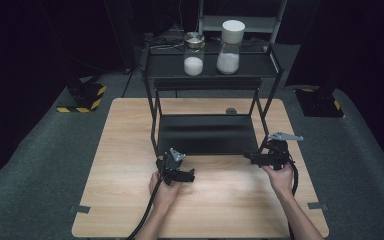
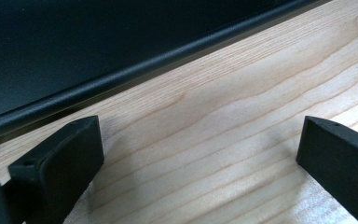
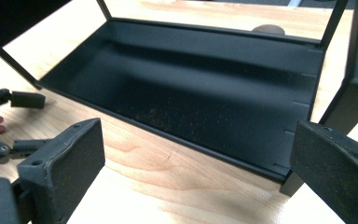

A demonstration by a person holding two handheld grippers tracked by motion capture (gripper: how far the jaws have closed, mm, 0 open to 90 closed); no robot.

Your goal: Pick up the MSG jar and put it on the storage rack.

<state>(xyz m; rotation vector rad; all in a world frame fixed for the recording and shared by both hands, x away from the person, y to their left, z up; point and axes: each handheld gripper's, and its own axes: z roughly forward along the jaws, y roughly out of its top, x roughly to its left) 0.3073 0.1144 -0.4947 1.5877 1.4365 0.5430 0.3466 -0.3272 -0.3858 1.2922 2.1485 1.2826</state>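
Note:
A black two-level metal rack [image 1: 208, 83] stands on the wooden table [image 1: 130, 150]. Its top shelf carries two glass jars of white powder, one with a metal lid [image 1: 194, 54] and a taller one with a white lid [image 1: 229, 46]. My left gripper [image 1: 189, 175] rests low over the wood just in front of the rack's lower shelf [image 2: 74, 56], and in its own view the gripper [image 2: 200, 140] is open with nothing in it. By the rack's front right leg, my right gripper [image 1: 250, 158] points left. It [image 3: 196, 140] is open and empty, facing the lower shelf [image 3: 191, 79].
A small dark round object [image 1: 231, 111] lies on the table behind the rack, also seen past the shelf [image 3: 268, 29]. Bare wood stretches in front of the rack [image 1: 220, 200]. Black stands with yellow-striped bases [image 1: 82, 97] sit on the floor to the left and right.

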